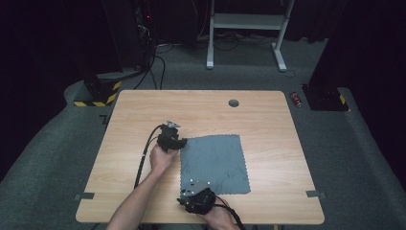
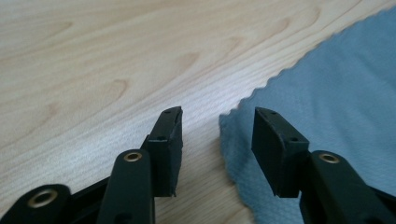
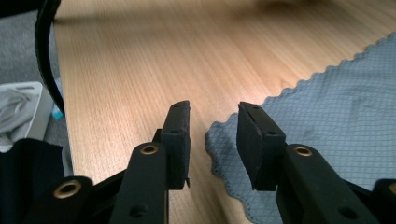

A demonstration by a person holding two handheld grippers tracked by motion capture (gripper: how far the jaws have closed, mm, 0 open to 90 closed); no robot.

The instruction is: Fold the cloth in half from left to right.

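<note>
A cloth [image 1: 214,164] lies flat on the tabletop [image 1: 268,124], a little toward the near edge, with a round hole [image 1: 233,103] in the board well behind it. The left gripper [image 1: 178,143] sits at the cloth's far left corner, that corner between its parted jaws. The right gripper [image 1: 187,194] sits at the near left corner, likewise straddling it.

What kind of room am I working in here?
Likely a lab or test studio, not a home: a bare wooden table on grey carpet, hazard-striped stand bases, and trailing floor cables against dark surroundings.
</note>
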